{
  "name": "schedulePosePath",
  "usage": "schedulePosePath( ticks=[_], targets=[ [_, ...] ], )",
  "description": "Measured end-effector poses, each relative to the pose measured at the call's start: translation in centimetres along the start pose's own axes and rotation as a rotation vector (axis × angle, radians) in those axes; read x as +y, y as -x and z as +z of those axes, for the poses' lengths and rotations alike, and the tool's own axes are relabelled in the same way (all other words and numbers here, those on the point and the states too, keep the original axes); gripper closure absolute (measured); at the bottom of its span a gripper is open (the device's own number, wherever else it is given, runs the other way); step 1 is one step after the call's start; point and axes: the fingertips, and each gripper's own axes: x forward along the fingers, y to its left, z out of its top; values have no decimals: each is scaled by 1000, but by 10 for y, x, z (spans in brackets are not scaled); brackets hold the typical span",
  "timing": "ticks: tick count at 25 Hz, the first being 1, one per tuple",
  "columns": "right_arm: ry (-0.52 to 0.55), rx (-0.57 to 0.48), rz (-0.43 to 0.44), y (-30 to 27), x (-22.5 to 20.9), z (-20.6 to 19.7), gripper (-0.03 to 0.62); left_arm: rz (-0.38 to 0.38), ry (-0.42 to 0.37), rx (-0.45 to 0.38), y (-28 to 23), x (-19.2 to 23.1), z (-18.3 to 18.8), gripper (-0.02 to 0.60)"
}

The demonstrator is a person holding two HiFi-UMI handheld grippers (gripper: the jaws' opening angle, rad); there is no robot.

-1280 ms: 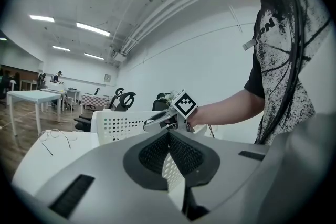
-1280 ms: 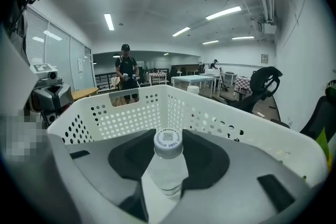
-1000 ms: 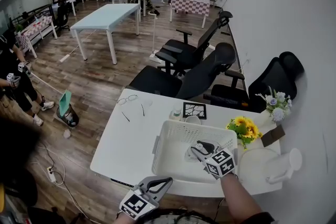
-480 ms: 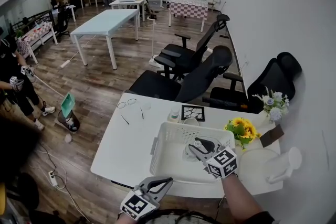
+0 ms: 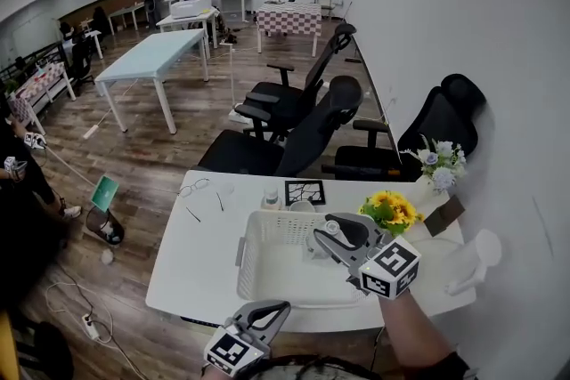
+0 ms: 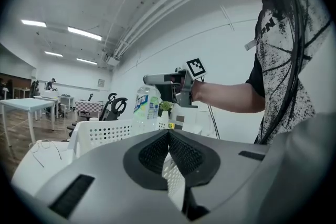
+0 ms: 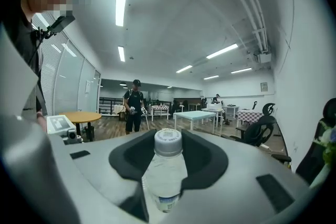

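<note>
My right gripper [image 5: 341, 236] is shut on a clear water bottle [image 7: 165, 170] with a grey cap [image 5: 331, 227], held upright above the white perforated basket [image 5: 258, 238]. In the left gripper view the bottle [image 6: 146, 104] hangs under the right gripper [image 6: 164, 80], above the basket's rim [image 6: 113, 128]. The left gripper [image 5: 267, 312] sits low at the table's near edge, in front of the basket. Its jaws meet at the tips with nothing between them [image 6: 169, 134]. A person's bare forearm [image 6: 231, 99] carries the right gripper.
The white table [image 5: 191, 258] also bears sunflowers [image 5: 392, 209], a framed black-and-white picture [image 5: 305, 191], a small bottle [image 5: 271, 196], glasses [image 5: 191, 187] and a white object [image 5: 474, 255] at the right. Black office chairs [image 5: 307, 116] stand behind it. A person [image 7: 134, 105] stands far off.
The right gripper has lifted the bottle up out of the basket; the basket wall no longer fills its view. The left gripper has stayed put.
</note>
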Motion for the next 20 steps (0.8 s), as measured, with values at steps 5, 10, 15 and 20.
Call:
schedulePosePath(
  ticks=[5,10,15,20],
  targets=[
    [4,-46,-52,43,-7,28,431,-76,-50,15,-18,-18,9,571],
    [19,-79,-143,105,-24,39,432,-160,-67,15,-45,-45,14,571],
    [36,-98,-260,172,-43,42,432,-250,-86,28,-73,-74,16,571],
    [29,-78,-384,235,-57,29,433,-342,-98,32,-100,-108,19,571]
  ],
)
